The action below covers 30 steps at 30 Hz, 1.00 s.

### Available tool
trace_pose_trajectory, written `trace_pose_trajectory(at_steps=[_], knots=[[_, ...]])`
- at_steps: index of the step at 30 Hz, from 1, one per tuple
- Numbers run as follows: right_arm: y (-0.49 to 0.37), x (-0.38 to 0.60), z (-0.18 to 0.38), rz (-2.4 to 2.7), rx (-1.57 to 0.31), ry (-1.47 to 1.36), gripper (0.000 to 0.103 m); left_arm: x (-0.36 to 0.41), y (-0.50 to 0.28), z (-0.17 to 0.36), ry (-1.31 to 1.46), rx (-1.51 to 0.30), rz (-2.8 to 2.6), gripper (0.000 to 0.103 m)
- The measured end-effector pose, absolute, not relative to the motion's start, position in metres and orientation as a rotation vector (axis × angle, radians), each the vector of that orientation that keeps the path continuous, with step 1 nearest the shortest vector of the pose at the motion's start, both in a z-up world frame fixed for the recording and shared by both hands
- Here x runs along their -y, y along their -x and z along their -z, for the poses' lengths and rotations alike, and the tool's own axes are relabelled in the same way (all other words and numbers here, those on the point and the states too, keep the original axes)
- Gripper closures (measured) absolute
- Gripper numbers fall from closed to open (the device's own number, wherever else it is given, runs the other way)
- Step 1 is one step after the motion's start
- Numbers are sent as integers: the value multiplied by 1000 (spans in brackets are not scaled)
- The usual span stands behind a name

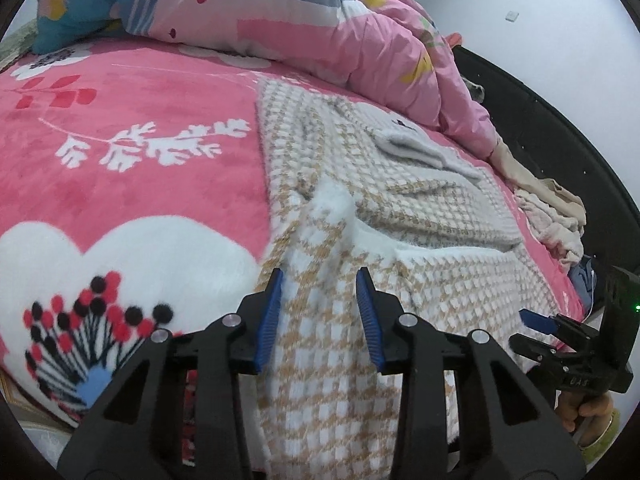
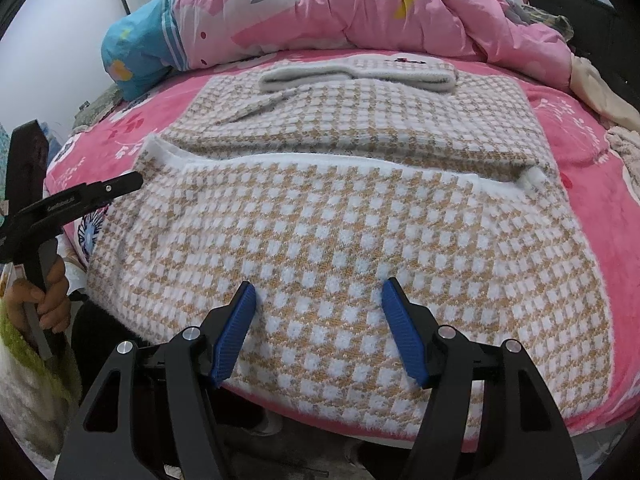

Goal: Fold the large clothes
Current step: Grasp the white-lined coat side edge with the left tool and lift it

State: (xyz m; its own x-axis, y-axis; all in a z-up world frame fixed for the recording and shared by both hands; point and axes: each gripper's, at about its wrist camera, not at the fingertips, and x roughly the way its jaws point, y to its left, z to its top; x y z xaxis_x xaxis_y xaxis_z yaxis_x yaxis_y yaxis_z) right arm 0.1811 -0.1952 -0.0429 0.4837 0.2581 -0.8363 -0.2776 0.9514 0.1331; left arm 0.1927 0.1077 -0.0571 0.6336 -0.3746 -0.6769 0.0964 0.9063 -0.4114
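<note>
Checked sweater [image 2: 340, 220] flat on bed, both tongs [image 1: 320, 276] [image 2: 316, 288] apart just above it

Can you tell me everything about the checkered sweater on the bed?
The sweater is a fuzzy knit with tan and white checks and fluffy white trim. It lies flat on the pink blanket, partly folded, with a grey-white band folded at its far end and its near edge hanging over the bed's side. A pink quilt is bunched beyond it. The left gripper and right gripper are both open just over it, holding nothing.
</note>
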Motion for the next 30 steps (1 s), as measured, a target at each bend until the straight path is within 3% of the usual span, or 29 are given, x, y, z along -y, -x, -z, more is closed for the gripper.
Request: trace_pose_trajectory(at_steps=[9, 21, 30], knots=[[-182, 194, 44, -322, -1017, 24, 39, -99, -188, 41, 357, -824, 443, 66], [-184, 196, 44, -325, -1017, 16, 39, -100, -233, 72, 425, -958, 368, 66], [-183, 195, 45, -324, -1014, 13, 39, -108, -204, 64, 436, -1009, 401, 66]])
